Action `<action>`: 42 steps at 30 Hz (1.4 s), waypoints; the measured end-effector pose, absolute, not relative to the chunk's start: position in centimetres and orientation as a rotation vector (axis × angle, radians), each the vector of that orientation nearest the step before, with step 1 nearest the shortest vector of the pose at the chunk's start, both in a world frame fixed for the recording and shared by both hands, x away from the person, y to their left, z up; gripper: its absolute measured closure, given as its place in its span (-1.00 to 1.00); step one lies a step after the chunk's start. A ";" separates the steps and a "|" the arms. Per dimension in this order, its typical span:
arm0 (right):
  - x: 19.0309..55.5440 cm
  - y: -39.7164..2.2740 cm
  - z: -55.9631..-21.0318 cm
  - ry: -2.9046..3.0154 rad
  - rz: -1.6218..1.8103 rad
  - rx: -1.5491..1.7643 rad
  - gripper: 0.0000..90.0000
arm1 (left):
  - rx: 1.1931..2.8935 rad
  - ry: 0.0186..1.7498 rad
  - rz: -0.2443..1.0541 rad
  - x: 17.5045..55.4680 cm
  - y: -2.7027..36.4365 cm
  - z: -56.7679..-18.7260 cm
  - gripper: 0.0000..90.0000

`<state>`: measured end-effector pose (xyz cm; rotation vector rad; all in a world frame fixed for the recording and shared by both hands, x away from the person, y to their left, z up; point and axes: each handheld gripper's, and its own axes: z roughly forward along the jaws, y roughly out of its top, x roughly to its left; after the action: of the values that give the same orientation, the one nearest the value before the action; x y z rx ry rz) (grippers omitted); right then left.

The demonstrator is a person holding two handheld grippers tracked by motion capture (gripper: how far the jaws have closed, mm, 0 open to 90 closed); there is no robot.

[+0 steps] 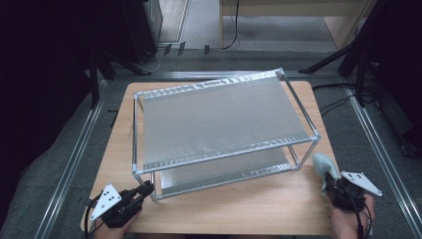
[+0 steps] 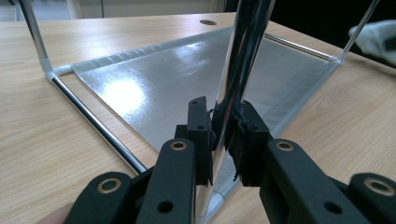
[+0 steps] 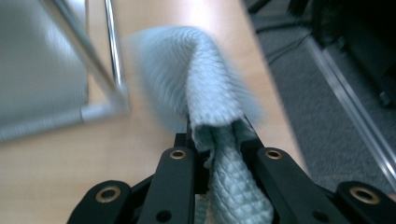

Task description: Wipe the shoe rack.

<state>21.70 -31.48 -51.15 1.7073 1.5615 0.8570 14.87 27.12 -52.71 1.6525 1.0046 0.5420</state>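
A pale blue cloth [image 3: 205, 93] is pinched between the jaws of the right gripper [image 1: 334, 185], bunched up and standing forward of the jaw tips, just beside the near right corner post of the two-tier metal rack [image 1: 219, 119]. In the right gripper view that corner joint lies to the left of the cloth, close to it, though contact cannot be told through the blur. The left gripper [image 2: 223, 135] is clamped on the rack's near left upright post [image 2: 243, 60], low down, just above the wooden table [image 1: 249, 209]; the lower shelf sheet [image 2: 187, 79] spreads out beyond its jaws.

The step in hand is judged to be the approach: the rack is steadied by one gripper while the cloth is brought to it by the other. Next, the cloth would need to be lifted onto a shelf or rail and pressed flat enough to wipe, with the steadying grip kept firm.
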 end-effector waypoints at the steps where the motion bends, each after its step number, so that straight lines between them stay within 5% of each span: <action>1: 21.6 -31.2 -50.4 1.533 0.883 1.684 0.83 | 1.652 1.004 0.542 14.9 27.1 -52.7 0.77; 15: 21.7 -25.1 -38.9 1.387 1.117 1.256 0.82 | 1.649 1.002 0.540 14.9 27.1 -52.8 0.77; 22: 24.7 -22.1 -40.4 1.535 1.091 1.244 0.78 | 1.649 1.005 0.538 14.8 27.0 -52.8 0.77; 42: 23.1 -10.2 -41.2 1.796 1.302 1.063 0.77 | 1.690 0.915 0.477 13.5 21.6 -52.8 0.77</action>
<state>23.08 -10.21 -41.18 1.0632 1.7961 1.3021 13.53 21.56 -52.84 1.6895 0.9145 0.4769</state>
